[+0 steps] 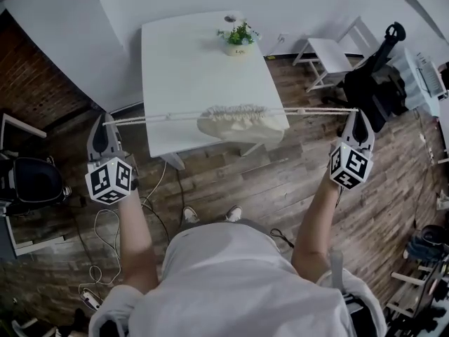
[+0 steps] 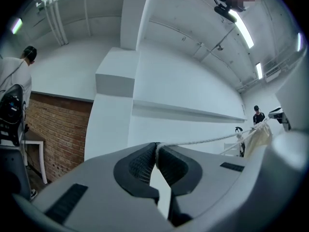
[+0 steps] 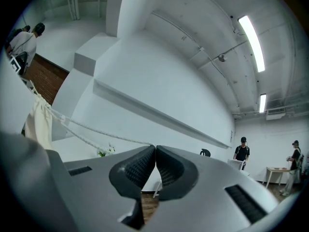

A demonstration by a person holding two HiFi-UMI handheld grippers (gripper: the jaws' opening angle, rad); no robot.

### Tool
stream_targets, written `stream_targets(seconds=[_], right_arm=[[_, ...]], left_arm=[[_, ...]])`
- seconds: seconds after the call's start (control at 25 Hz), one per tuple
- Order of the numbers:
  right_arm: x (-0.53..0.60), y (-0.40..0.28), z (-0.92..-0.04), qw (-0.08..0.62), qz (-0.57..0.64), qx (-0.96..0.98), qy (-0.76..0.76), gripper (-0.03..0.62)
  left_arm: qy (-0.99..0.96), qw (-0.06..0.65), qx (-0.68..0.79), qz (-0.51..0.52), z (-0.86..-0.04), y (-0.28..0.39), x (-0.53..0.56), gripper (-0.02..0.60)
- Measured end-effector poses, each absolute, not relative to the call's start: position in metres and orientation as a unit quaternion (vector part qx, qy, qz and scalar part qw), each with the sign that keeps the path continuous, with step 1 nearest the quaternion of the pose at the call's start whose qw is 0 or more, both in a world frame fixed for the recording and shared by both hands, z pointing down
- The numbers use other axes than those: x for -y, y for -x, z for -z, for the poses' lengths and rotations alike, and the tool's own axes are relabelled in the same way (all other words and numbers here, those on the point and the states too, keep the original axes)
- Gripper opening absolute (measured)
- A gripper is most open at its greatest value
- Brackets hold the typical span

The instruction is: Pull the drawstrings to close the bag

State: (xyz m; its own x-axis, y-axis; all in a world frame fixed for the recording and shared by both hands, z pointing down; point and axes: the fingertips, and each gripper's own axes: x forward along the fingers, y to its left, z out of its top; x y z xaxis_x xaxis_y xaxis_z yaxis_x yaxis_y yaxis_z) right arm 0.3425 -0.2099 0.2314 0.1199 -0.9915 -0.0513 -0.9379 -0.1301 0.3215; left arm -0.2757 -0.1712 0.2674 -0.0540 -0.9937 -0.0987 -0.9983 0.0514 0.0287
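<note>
Left tool, right tool clamped on drawstrings; bag cinched between, contents hidden.

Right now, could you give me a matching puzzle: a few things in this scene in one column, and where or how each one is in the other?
Things:
1. cream cloth drawstring bag
2. small potted green plant
3. white rope drawstring
4. white rectangular table

States:
A. standing on the wooden floor
B. at the table's far edge
C. mouth gathered, hanging from the drawstring
D. pulled taut between the shut jaws of the left gripper and right gripper

Pairs: 1-C; 2-B; 3-D; 4-A
</note>
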Motion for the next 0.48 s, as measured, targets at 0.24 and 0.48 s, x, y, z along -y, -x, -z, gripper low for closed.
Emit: stream_targets(seconds=[0.24, 0.48], right_arm=[[0.203, -0.352, -0.239, 0.095, 0.113, 0.643, -0.752, 0.038], [0.190, -0.369, -0.246, 0.086, 0.098, 0.633, -0.763, 0.038]], left_arm=[[0.690, 0.035, -0.723, -0.031, -0.266, 0.278, 0.171, 0.016], [0.701, 0.043, -0.711, -0.035, -0.257, 0.268, 0.178, 0.017]])
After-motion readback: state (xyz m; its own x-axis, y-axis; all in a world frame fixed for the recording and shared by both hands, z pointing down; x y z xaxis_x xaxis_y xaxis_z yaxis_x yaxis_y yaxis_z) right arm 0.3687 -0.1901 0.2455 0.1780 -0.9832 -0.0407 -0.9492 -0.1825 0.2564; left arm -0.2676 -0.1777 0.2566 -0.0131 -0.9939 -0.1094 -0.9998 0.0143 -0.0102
